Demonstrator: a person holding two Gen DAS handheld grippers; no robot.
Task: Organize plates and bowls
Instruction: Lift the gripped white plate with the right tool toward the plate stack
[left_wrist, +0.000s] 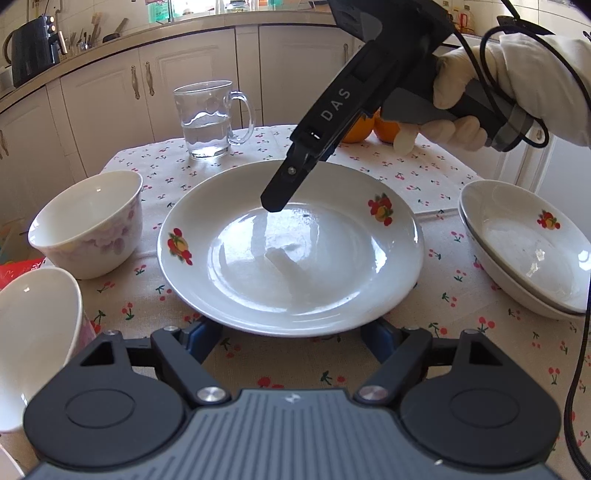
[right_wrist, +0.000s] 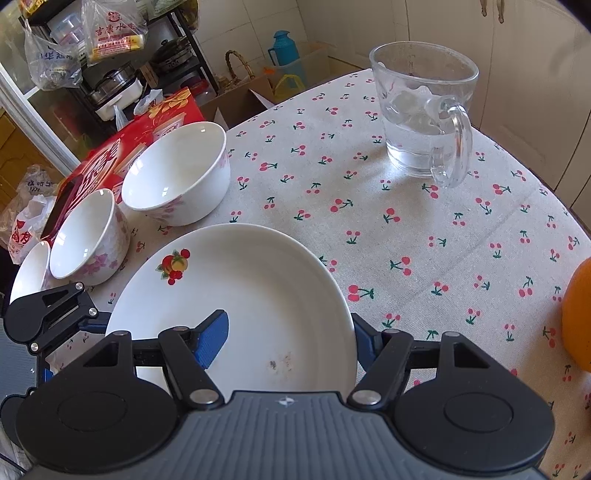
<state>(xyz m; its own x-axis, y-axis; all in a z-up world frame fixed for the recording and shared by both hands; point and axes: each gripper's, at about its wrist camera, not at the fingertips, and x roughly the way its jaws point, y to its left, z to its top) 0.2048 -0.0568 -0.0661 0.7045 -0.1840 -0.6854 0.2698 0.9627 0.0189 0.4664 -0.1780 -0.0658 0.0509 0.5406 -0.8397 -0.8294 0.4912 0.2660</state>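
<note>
Plate (left_wrist: 291, 254): round, glossy white ceramic

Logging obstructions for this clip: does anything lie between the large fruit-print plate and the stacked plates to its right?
Nothing visible does. Only bare cherry-print tablecloth separates the large plate from the stacked plates. The right tool hangs over the plate's far side, outside that gap.

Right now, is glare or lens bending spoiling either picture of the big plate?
Left wrist view: window glare washes the plate's well, its fruit prints stay sharp, and the right tongs mirror faintly there. Right wrist view: the plate is evenly lit, no glare. Both fisheyes bend the tablecloth edge and darken the corners.
</note>
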